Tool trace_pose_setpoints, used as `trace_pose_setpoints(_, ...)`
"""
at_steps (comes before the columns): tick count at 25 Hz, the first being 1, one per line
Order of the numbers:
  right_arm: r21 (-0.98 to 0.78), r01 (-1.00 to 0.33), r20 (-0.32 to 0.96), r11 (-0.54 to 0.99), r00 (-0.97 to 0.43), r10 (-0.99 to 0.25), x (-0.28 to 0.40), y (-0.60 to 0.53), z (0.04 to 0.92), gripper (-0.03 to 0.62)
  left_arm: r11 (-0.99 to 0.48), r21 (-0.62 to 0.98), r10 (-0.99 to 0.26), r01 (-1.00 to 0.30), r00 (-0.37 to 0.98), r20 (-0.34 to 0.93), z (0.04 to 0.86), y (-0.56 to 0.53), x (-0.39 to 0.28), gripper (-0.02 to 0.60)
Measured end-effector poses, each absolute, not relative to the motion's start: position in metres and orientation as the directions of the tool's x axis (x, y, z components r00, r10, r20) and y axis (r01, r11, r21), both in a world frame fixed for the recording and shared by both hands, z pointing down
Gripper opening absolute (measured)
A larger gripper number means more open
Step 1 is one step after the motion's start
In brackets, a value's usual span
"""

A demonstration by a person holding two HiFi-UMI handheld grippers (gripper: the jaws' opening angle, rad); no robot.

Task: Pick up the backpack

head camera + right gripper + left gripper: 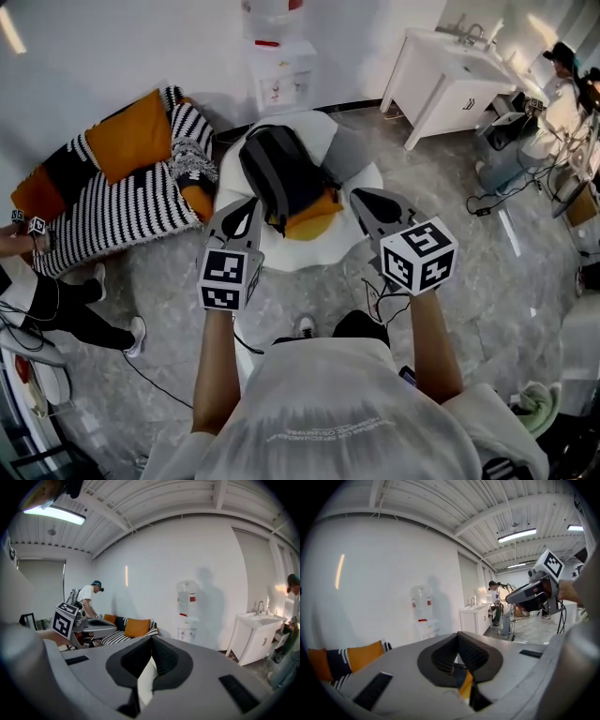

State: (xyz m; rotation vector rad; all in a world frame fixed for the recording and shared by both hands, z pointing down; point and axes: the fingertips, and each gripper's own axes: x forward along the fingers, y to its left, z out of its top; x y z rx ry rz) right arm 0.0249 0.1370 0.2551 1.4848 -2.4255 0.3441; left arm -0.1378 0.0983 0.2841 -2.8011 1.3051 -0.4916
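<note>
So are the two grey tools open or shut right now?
Both shut: the left grey tool and right grey tool each have their jaws touching at the tips, gripping nothing.

Right in front of you, a soft white seat (319, 251) stands on the grey floor (450, 281). The dark backpack (277, 173) lies on top of that seat. On your left, a striped couch (122, 211) sits on the same floor, with an orange pillow (129, 136) on it.
</note>
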Motion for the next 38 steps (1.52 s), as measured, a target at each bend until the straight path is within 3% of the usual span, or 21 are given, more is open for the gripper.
trace_pose_setpoints(23, -0.072, -0.878, 0.350, 0.474, -0.467, -0.812, 0.092, 0.032, 0.279, 0.002, -0.602, -0.137, -0.779, -0.787, 0.540, 0.320, 0.307, 0.008, -0.088, 0.023)
trace_pose_setpoints(38, -0.056, -0.789, 0.333, 0.612, -0.593, -0.733, 0.155, -0.079, 0.278, 0.002, -0.487, -0.140, -0.843, -0.862, 0.422, 0.334, 0.305, -0.080, -0.023, 0.023)
